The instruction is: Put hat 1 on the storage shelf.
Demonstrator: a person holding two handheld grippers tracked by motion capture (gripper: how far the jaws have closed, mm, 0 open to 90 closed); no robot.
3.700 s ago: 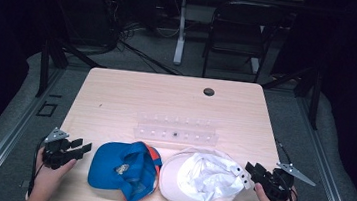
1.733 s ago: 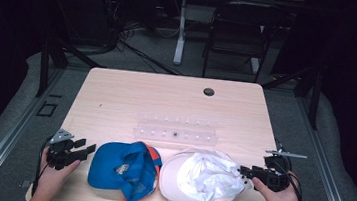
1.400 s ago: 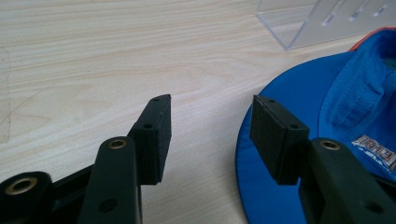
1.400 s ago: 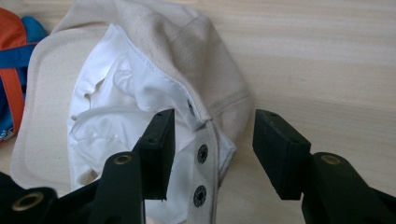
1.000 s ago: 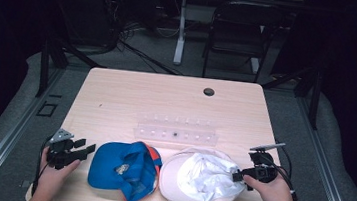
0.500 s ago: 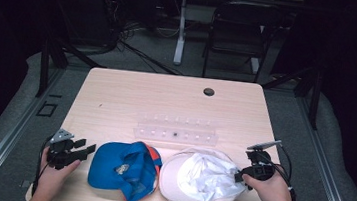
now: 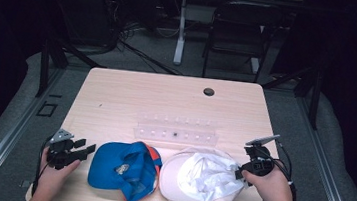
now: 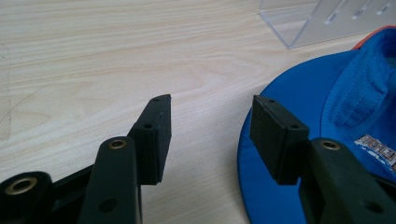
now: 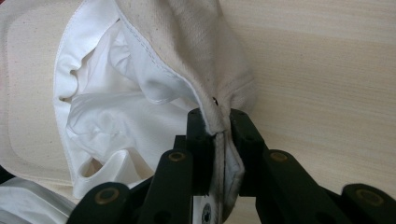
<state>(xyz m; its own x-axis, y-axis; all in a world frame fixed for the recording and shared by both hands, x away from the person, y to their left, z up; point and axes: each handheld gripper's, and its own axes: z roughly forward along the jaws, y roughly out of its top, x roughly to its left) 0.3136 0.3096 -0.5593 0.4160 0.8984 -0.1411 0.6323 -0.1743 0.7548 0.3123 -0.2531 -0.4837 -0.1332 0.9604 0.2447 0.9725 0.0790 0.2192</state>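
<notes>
A white cap (image 7: 198,179) lies upside down at the table's front right, its pale lining showing (image 9: 121,107). My right gripper (image 7: 240,173) is shut on the cap's right edge, the fabric (image 9: 219,116) pinched between its jaws (image 9: 218,135). Left of it lies a blue cap (image 7: 121,167) with an orange trim, its brim (image 8: 299,93) reaching toward my left gripper (image 7: 86,150). That gripper (image 8: 210,123) stands open just left of the brim, low over the wood, holding nothing.
A clear plastic rack (image 7: 175,132) stands behind the two caps, mid-table; its corner (image 8: 327,18) shows in the left gripper view. A dark round grommet (image 7: 209,91) sits near the far edge. The wooden table (image 7: 131,100) is bare behind the rack.
My right gripper has moved left to the white cap's edge and shut on it. The left gripper has stayed in place, open.
</notes>
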